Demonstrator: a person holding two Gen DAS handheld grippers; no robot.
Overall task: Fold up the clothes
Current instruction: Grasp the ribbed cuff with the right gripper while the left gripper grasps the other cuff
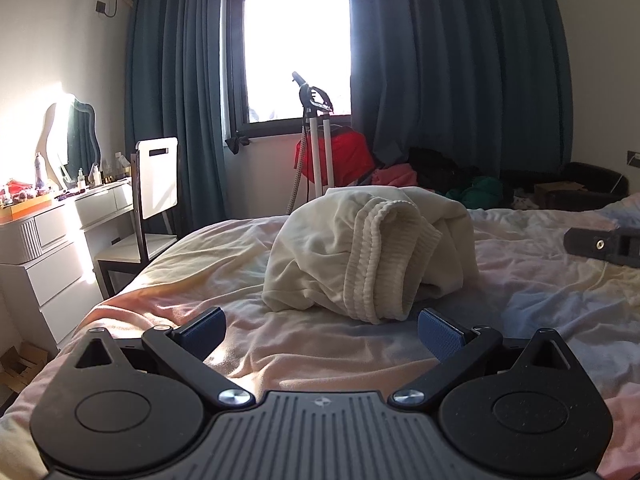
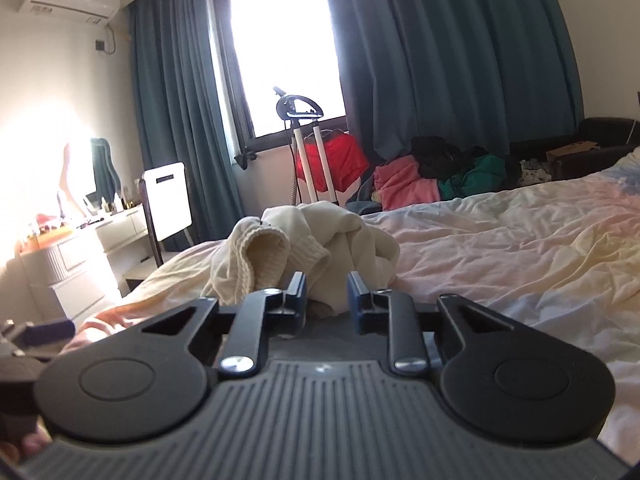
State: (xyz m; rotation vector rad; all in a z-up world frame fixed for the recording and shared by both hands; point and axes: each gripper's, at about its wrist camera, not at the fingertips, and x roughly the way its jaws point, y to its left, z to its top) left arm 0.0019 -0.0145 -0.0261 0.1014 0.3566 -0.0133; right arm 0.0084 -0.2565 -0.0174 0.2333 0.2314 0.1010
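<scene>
A cream garment (image 1: 360,252) with ribbed cuffs lies in a crumpled heap on the pastel bed sheet (image 1: 280,344). My left gripper (image 1: 322,332) stands wide open just short of the heap, its blue pads (image 1: 440,338) holding nothing. In the right wrist view the same garment (image 2: 320,248) lies beyond my right gripper (image 2: 327,294), whose jaws stand narrowly open and hold nothing. The right gripper's black body (image 1: 604,246) rests over the sheet to the right of the heap, apart from it. Part of the left gripper (image 2: 40,332) shows at the lower left.
A steamer stand (image 1: 316,140) and a pile of red, pink, black and green clothes (image 1: 420,172) lie past the bed's far edge. A chair (image 1: 148,208) and white dresser (image 1: 48,248) stand left of the bed. The sheet extends wide to the right (image 2: 520,248).
</scene>
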